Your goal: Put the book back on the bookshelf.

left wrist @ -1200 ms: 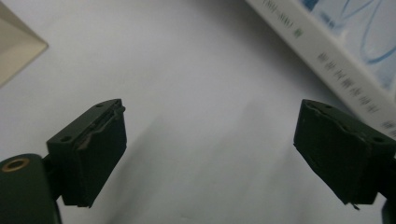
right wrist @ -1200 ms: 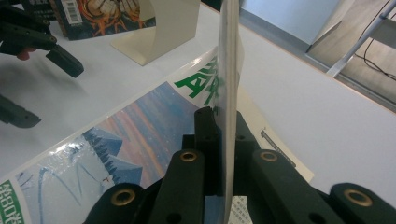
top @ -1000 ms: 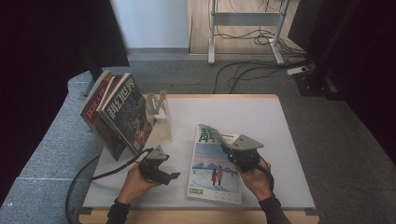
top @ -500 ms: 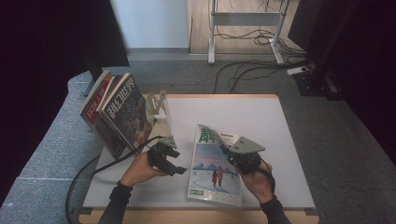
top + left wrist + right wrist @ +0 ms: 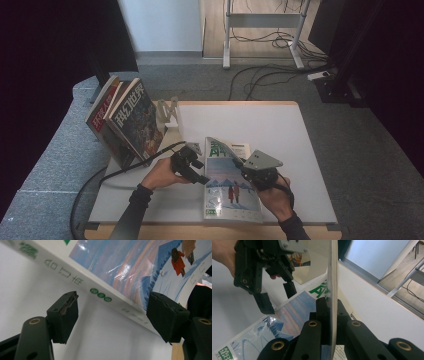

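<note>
— What's different from a second ago?

— The left gripper (image 5: pixel 200 177) has left the bare table beside the magazine (image 5: pixel 227 187) and now sits at its spine edge, a little higher.

— And its jaws?

— They have just been closing, and now straddle the spine (image 5: pixel 100 293) without pressing it.

— The arm?

— The left forearm (image 5: pixel 132 215) reaches farther in.

Glossy paper cover on the magazine (image 5: pixel 227 187), with glare on a clear plastic wrap. Matt black plastic on the left gripper (image 5: pixel 112 315), its pads (image 5: pixel 67 305) rough and worn. Smooth matt white on the table (image 5: pixel 270 125), pale wood at its edge.
</note>
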`<state>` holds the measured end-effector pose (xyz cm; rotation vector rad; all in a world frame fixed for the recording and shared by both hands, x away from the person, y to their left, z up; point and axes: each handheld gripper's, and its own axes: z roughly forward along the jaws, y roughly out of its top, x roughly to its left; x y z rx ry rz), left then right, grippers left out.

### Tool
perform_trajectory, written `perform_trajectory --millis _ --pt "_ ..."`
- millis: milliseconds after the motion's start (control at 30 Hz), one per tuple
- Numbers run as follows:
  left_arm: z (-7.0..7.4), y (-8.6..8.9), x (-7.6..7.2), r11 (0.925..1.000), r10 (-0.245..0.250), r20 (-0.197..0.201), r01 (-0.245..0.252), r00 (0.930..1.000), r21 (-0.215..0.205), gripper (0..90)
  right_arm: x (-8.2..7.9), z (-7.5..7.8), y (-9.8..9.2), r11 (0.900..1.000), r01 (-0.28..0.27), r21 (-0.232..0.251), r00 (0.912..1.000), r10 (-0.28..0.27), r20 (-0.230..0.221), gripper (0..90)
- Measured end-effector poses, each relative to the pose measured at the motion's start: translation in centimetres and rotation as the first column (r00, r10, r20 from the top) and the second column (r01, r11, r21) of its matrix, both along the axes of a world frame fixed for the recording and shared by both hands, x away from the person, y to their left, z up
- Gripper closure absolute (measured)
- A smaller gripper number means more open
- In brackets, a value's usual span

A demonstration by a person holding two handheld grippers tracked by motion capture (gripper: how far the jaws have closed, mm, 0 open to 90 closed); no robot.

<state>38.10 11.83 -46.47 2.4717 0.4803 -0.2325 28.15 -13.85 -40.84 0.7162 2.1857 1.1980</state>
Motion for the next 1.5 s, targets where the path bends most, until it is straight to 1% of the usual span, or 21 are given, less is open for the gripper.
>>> perform_trajectory --millis 100,200,233,300,467,533,600,733,800,933,1233,1333,1500 --pt "-0.3 -0.4 0.0 0.9999 -0.014 -0.007 0.014 0.9999 -0.005 26.5 -0.2 0.1 0.2 1.0 -0.006 -0.002 1.0 0.006 0.006 85.3" --pt "-0.4 -1.0 -0.1 0.9995 -0.031 -0.009 0.032 0.9995 0.005 27.5 -0.3 0.1 0.3 1.0 -0.014 -0.005 0.9999 0.014 0.009 85.3" --pt "-0.5 -1.2 -0.1 0.9994 -0.032 -0.017 0.032 0.9994 0.011 26.8 -0.3 0.2 0.3 1.0 -0.016 -0.003 0.9998 0.016 0.011 85.3" --pt "-0.5 -1.2 -0.1 0.9994 -0.033 -0.017 0.033 0.9993 0.01 26.9 -0.4 0.2 0.3 1.0 -0.018 -0.006 0.9997 0.018 0.015 85.2" --pt "-0.3 -1.2 -0.3 0.9995 -0.026 -0.009 0.026 0.9996 0.015 29.0 -0.5 0.3 0.2 0.999 -0.036 -0.003 0.9991 0.036 0.024 84.9" --pt "-0.2 -1.2 -0.4 0.9996 -0.022 -0.013 0.022 0.9997 0.015 30.5 -0.6 0.3 0.1 0.999 -0.046 0.001 0.9986 0.046 0.028 84.6" --pt "-0.2 -1.2 -0.4 0.9997 -0.016 -0.028 0.016 0.9995 0.016 32.8 -0.7 0.4 0.1 0.999 -0.053 0.002 0.998 0.053 0.034 84.2" --pt "0.0 -1.2 -0.4 0.9996 -0.014 -0.029 0.015 0.9995 0.024 34.6 -0.8 0.5 0.1 0.998 -0.068 0.004 0.9968 0.068 0.042 83.6" --pt "0.0 -1.3 -0.4 0.9995 -0.013 -0.03 0.014 0.9995 0.029 34.8 -0.9 0.5 0.1 0.997 -0.071 0.002 0.9964 0.071 0.046 83.5" --pt "0.1 -1.2 -0.5 0.9996 -0.011 -0.031 0.012 0.9994 0.025 35.9 -0.9 0.5 0.0 0.997 -0.076 0.004 0.9962 0.076 0.043 82.9" --pt "0.1 -1.3 -0.5 0.9998 0.009 -0.064 -0.008 0.9979 0.018 41.1 -0.9 0.6 -0.3 0.996 -0.087 0.002 0.9958 0.087 0.03 81.4" --pt "0.1 -1.3 -0.4 0.9999 0.007 -0.072 -0.006 0.9974 0.015 41.3 -0.9 0.6 -0.3 0.997 -0.078 0.0 0.9964 0.078 0.035 82.5" --pt "-0.3 -1.2 -0.2 0.9999 0.011 -0.083 -0.01 0.9965 0.005 39.9 -0.8 0.4 -0.2 0.997 -0.076 -0.006 0.9955 0.076 0.056 83.7"
